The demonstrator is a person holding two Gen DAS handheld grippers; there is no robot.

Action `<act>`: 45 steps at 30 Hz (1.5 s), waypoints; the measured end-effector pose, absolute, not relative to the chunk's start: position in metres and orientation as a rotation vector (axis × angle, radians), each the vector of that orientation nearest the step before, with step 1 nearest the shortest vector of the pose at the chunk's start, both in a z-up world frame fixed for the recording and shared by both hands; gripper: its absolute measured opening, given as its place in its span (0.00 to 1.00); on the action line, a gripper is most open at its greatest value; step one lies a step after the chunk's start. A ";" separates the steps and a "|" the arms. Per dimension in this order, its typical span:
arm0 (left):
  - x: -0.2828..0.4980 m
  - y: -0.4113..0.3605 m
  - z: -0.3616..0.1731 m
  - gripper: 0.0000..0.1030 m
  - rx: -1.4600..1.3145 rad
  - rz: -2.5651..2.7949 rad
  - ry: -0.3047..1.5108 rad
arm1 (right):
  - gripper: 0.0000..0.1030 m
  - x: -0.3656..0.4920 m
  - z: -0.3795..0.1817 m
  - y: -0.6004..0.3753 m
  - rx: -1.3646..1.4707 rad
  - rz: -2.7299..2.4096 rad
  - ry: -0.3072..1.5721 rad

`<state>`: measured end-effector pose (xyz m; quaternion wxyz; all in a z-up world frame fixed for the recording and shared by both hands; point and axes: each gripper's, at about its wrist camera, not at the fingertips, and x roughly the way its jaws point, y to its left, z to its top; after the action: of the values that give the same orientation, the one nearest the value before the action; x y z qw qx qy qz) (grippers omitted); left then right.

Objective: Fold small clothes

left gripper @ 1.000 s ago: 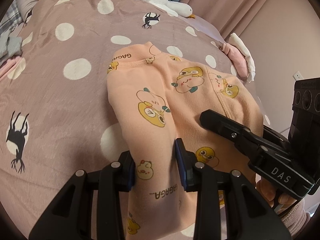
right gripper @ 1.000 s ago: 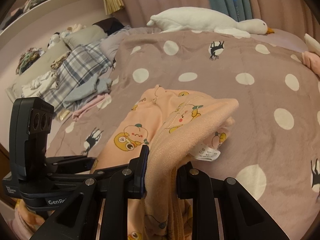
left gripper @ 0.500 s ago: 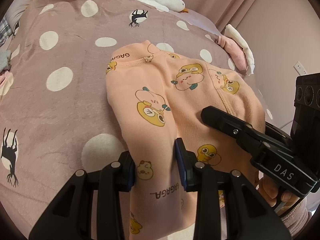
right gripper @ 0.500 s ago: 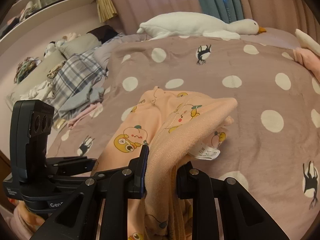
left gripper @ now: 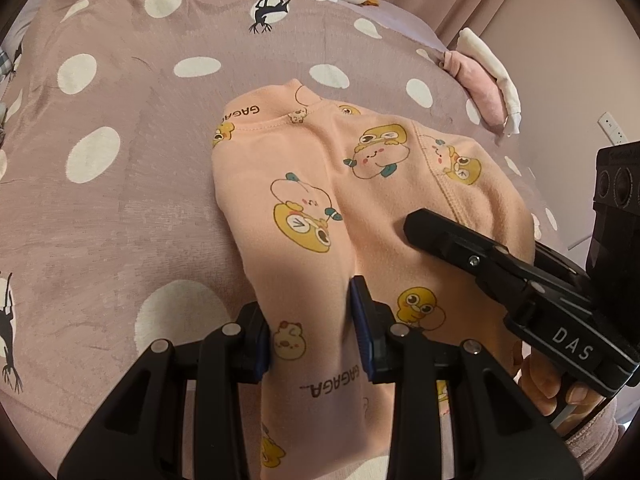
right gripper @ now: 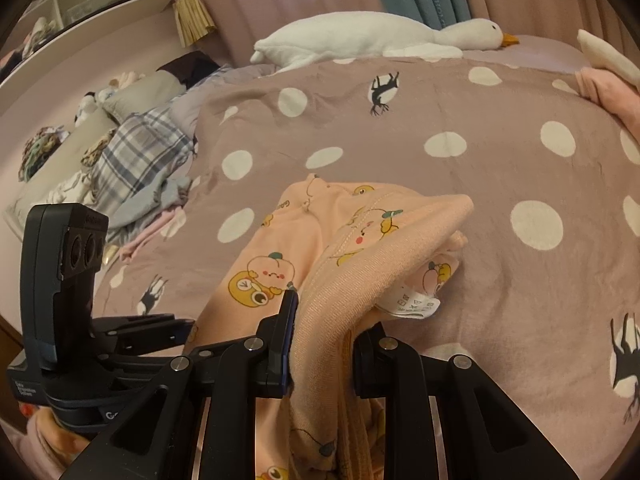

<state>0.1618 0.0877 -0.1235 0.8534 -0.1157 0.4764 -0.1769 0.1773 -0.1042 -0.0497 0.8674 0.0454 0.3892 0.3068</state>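
Peach garment [left gripper: 320,208] stretches lengthwise ahead of both my grippers; my left gripper [left gripper: 310,320] and right gripper [right gripper: 324,344] each clamp its near hem, side by side.

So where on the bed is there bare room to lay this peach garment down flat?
Bare blanket lies between the garment and the goose plush, and rightward toward the pink bundle. The left side by the plaid pile is crowded.

A white plush goose [right gripper: 372,38] lies on the polka-dot bedspread [right gripper: 440,184].
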 end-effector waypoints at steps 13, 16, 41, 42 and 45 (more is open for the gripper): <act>0.175 0.079 -0.137 0.32 -0.230 -0.363 1.054 | 0.23 0.191 -0.069 -0.111 0.106 0.630 0.874; 0.175 0.078 -0.139 0.32 -0.225 -0.361 1.060 | 0.23 0.194 -0.072 -0.113 0.111 0.625 0.886; 0.172 0.077 -0.142 0.38 -0.185 -0.316 1.069 | 0.23 0.200 -0.095 -0.146 0.250 0.551 0.999; 0.171 0.078 -0.142 0.38 -0.184 -0.314 1.068 | 0.23 0.199 -0.096 -0.148 0.261 0.548 1.005; 0.170 0.078 -0.141 0.42 -0.172 -0.301 1.064 | 0.25 0.201 -0.099 -0.151 0.282 0.537 1.016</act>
<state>0.1695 0.0776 -0.1411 0.8476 -0.0814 0.5046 -0.1426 0.2007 -0.1506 -0.0990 0.8301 0.1328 0.4788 0.2530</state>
